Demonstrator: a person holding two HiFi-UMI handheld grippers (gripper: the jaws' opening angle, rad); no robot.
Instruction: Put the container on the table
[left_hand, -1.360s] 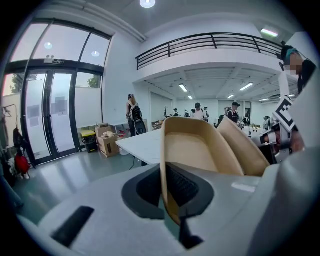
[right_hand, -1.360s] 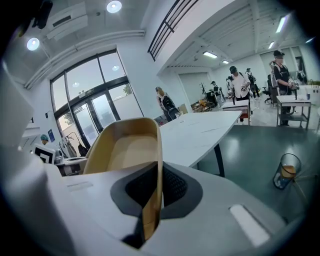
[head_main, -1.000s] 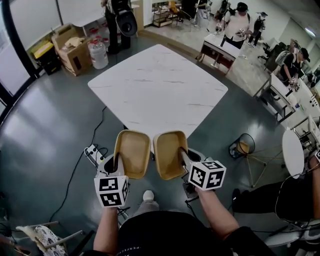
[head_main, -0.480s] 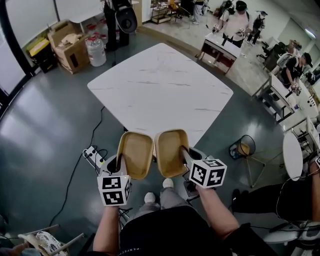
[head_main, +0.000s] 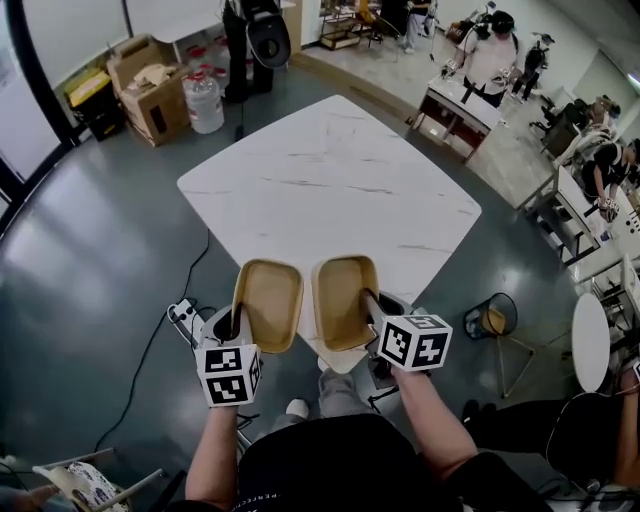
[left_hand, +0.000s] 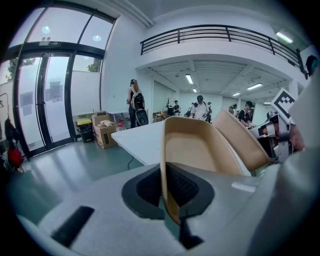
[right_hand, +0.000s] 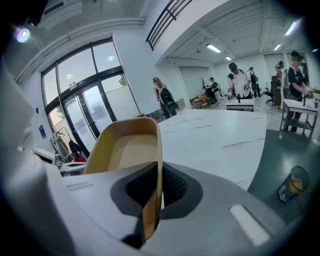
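Note:
Two shallow tan containers are held side by side above the floor at the near corner of the white marble table (head_main: 330, 190). My left gripper (head_main: 238, 322) is shut on the rim of the left container (head_main: 268, 305), and my right gripper (head_main: 368, 305) is shut on the rim of the right container (head_main: 343, 300). In the left gripper view, the left container (left_hand: 192, 150) stands edge-on between the jaws of the left gripper (left_hand: 167, 195), with the right container (left_hand: 240, 140) beside it. The right gripper view shows the right gripper (right_hand: 152, 200) pinching the right container's (right_hand: 127, 150) wall, with the table (right_hand: 215, 135) beyond.
Left of the table, at the back, are a cardboard box (head_main: 150, 85) and a water bottle (head_main: 205, 105). A power strip (head_main: 183, 315) with cable lies on the floor by my left gripper. A wire bin (head_main: 488, 312) stands right. People (head_main: 495, 55) work at desks behind.
The person has stepped forward. The table has come nearer, and both held containers now reach its near corner. The grip on each has not changed.

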